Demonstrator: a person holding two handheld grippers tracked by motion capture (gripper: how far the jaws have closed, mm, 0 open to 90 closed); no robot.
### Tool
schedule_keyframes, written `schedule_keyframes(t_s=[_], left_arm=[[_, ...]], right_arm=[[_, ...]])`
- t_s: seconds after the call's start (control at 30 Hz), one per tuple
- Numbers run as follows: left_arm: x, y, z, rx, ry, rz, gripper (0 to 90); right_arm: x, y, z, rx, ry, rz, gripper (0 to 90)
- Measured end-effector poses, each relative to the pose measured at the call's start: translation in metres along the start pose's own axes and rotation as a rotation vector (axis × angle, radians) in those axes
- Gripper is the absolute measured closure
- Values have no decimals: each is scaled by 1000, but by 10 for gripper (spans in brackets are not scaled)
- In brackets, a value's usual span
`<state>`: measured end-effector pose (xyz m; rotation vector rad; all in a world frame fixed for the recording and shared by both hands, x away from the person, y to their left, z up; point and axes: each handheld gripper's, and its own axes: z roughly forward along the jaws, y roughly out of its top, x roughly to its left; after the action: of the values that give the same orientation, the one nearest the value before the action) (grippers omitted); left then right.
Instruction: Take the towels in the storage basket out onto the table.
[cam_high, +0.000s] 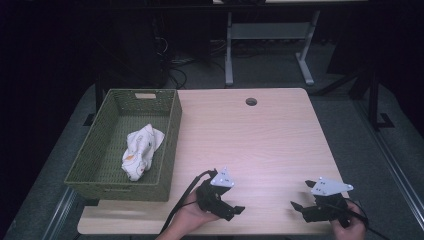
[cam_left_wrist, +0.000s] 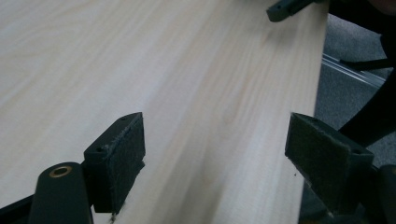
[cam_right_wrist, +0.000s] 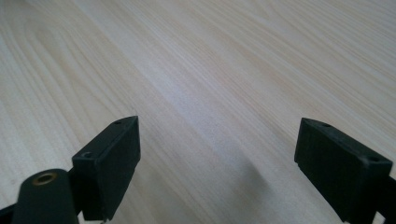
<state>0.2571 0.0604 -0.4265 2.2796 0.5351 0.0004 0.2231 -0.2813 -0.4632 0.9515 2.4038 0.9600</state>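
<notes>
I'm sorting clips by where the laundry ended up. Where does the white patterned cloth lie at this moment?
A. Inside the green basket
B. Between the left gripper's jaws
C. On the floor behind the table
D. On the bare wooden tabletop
A: in the high view the crumpled white patterned cloth lies on the floor of the green basket, apart from both grippers, whose jaws stand open and empty.
</notes>
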Motion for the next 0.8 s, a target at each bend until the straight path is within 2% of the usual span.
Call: schedule_keyframes(t_s=[0.13,0.2,0.23,0.3,0.33,0.37,0.4,0.43,0.47,0.57,0.67,0.8], left_arm=[[10,11,-1,4,28,0,205],[20,26,-3,25,37,-5,207],[20,26,-3,25,37,-5,208],[27,37,-4,53,42,-10,208],[36,47,-6,50,43,-31,208],[36,47,-6,50,43,-31,209],[44,56,-10,53,51,-43,210],[44,56,-10,53,51,-43,211],[52,64,-13,57,28,-68,211],[58,71,-18,75,27,-71,211],[66,80,-27,76,39,-106,224],[72,86,-38,78,34,-116,226]], right_arm=[[-1,1,1,-6,-3,6,140],[0,1,2,-1,-3,6,140],[0,1,2,-1,-3,6,140],[1,2,0,-3,-5,5,140],[1,2,0,-4,-9,3,140],[1,3,0,-5,-9,2,140],[1,3,0,-6,-10,2,140],[1,3,0,-6,-10,2,140],[0,2,0,-7,-8,10,140],[1,2,0,-3,-6,2,140],[1,2,0,-3,-3,-1,140],[0,1,-1,-5,-4,-4,140]])
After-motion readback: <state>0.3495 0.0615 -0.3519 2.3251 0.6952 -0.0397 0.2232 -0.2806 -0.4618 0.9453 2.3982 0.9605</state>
